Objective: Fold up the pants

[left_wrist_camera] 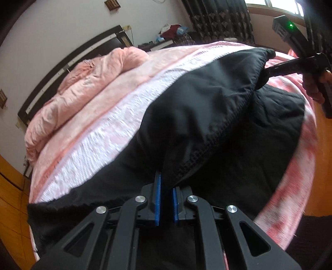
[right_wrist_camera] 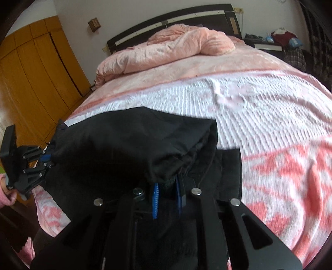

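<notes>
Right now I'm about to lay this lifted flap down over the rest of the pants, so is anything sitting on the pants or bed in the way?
Nothing visible. Both grippers, left and right, hold the pants; only bare bedspread lies beyond them.

Black pants (left_wrist_camera: pixel 207 108), blue-padded fingers (left_wrist_camera: pixel 158 199), pink-and-white patterned bedspread (right_wrist_camera: pixel 269 108), peach quilt (right_wrist_camera: pixel 166 47)

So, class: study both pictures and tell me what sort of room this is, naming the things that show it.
Almost certainly a home bedroom. A bed with a dark headboard fills the view, a rumpled pink duvet is heaped near the headboard, and a wooden wardrobe stands along one wall.
</notes>
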